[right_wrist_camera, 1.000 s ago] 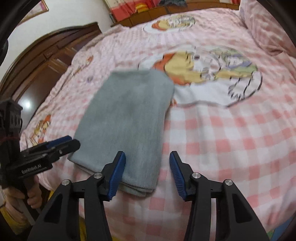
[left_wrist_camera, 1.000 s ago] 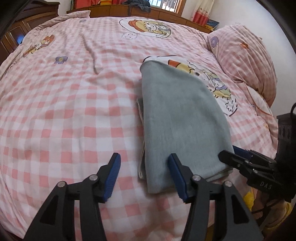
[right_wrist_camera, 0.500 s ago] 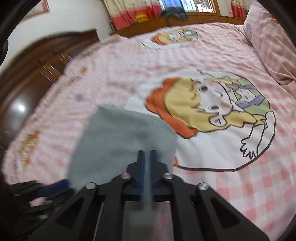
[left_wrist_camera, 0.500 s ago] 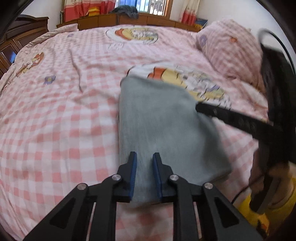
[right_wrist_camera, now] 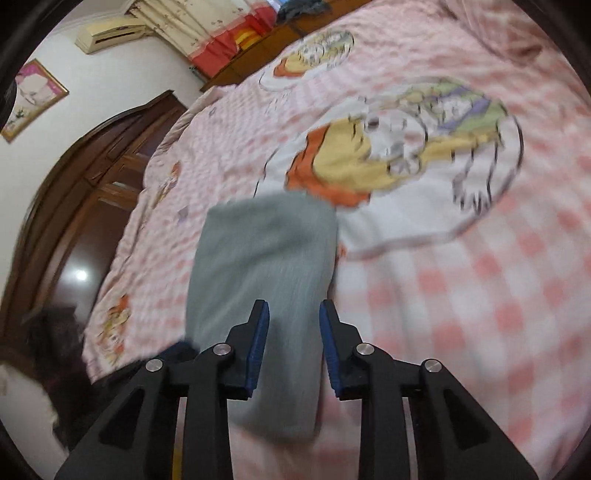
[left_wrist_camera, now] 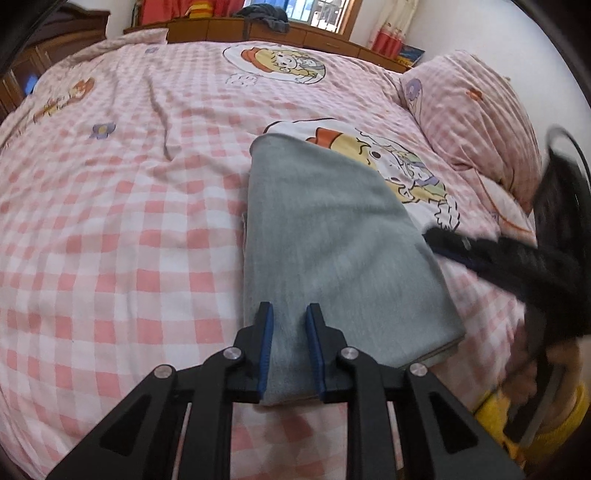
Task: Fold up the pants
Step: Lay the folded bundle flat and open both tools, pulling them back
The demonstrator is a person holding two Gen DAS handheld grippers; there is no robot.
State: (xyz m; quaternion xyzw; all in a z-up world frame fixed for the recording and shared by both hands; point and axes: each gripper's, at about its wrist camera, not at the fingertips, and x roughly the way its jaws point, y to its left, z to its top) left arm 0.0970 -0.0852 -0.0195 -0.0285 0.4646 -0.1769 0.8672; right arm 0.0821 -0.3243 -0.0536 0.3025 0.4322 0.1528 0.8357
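The grey pants (left_wrist_camera: 332, 240) lie folded into a long rectangle on the pink checked bed (left_wrist_camera: 110, 221), partly over a cartoon print. My left gripper (left_wrist_camera: 290, 314) is shut on the near left corner of the pants, with grey fabric filling the narrow gap between its blue pads. In the right wrist view the pants (right_wrist_camera: 266, 251) are blurred by motion. My right gripper (right_wrist_camera: 293, 310) hovers over their near right edge; its jaws are opening, the fabric shows between them, and the pads do not press on it. The right gripper (left_wrist_camera: 443, 240) shows as a dark blur in the left wrist view.
A pink checked pillow (left_wrist_camera: 472, 118) lies at the far right of the bed. A wooden headboard (left_wrist_camera: 221, 29) with clothes on it runs along the back. A dark wooden wardrobe (right_wrist_camera: 92, 184) stands beside the bed. A hand in a yellow sleeve (left_wrist_camera: 535, 406) is at the lower right.
The left jaws went from wide apart to narrow on the pants' near corner. The right gripper swung in over the pants, shut, then widened again, and its view has tilted.
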